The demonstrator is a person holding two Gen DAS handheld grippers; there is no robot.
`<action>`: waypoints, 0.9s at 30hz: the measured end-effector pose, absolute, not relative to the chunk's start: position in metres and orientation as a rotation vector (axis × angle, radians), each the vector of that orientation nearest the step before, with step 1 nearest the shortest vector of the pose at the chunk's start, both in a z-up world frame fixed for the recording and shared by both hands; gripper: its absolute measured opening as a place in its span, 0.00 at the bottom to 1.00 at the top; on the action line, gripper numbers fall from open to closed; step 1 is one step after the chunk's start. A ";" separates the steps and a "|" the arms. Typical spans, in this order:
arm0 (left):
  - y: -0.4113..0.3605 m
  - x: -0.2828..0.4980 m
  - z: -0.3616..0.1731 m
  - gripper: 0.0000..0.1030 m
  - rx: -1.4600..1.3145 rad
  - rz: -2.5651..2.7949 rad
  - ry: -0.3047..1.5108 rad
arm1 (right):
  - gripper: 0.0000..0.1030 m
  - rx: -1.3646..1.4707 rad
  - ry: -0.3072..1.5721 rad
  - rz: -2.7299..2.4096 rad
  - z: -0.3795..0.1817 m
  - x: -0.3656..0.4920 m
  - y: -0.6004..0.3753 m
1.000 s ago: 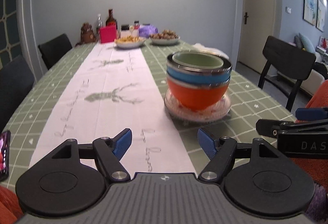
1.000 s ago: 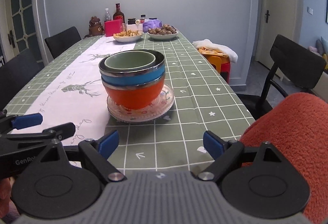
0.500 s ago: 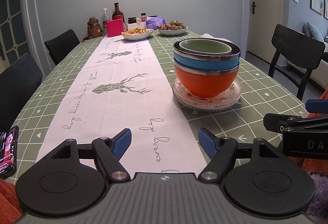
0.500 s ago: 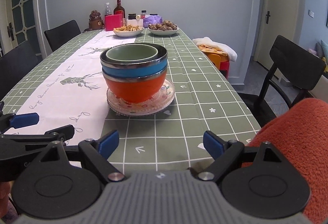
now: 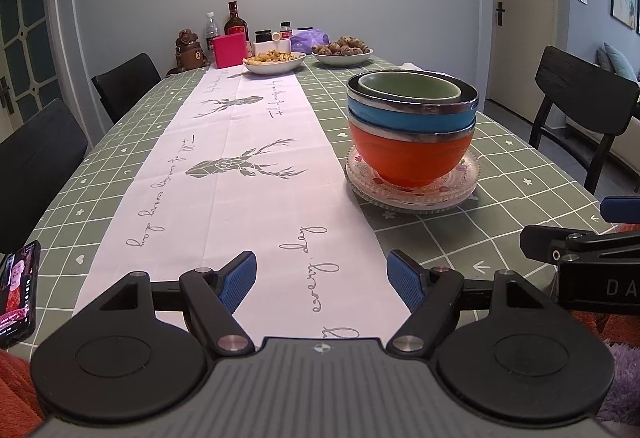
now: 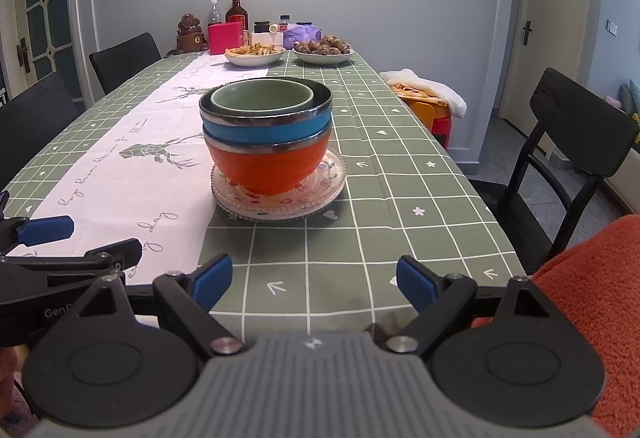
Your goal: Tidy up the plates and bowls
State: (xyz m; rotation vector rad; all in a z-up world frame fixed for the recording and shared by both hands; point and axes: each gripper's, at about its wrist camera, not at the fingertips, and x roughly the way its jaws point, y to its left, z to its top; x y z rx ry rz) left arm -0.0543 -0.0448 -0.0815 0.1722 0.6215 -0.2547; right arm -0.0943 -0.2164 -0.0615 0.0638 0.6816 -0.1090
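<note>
Both tools are sitting low at the near end of the bench, side by side, and neither one has anything in it. The left tool (image 5: 322, 278) has its blue pads spread wide over the white deer-print runner (image 5: 240, 165). The right tool (image 6: 314, 280) is spread wide too, over the green checked tablecloth (image 6: 400, 197).

The stack is out ahead of both, well apart from the pads. It's an orange bowl (image 6: 266, 169) at the bottom, a blue bowl (image 6: 266, 131) nested in it, and a smaller green bowl (image 6: 262, 97) sitting inside that one. The two bigger bowls have shiny metal rims. All of it rests on a clear patterned glass plate (image 6: 328, 177), which looks like more than one plate stacked, though I can't say how many. The plate sits on the green cloth with its left edge at the edge of the runner.

From the left wrist view the stack is off to the right (image 5: 412, 129); from the right wrist view it's nearly centred, a bit left.

At the far end there are two white dishes of snacks (image 5: 276, 61), a pink box (image 5: 229, 51) and a few bottles (image 5: 236, 21). A phone (image 5: 16, 290) lies at the near left edge, screen lit. There are black chairs (image 6: 576, 129) around the bench.
</note>
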 end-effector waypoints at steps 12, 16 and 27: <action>-0.043 -0.054 -0.082 0.85 0.174 -0.250 0.621 | 0.85 0.074 0.685 -0.110 -0.063 -0.094 -0.219; -0.043 -0.054 -0.082 0.85 0.173 -0.253 0.620 | 0.85 0.076 0.685 -0.112 -0.063 -0.094 -0.219; -0.043 -0.055 -0.082 0.85 0.166 -0.252 0.619 | 0.85 0.069 0.685 -0.107 -0.063 -0.096 -0.217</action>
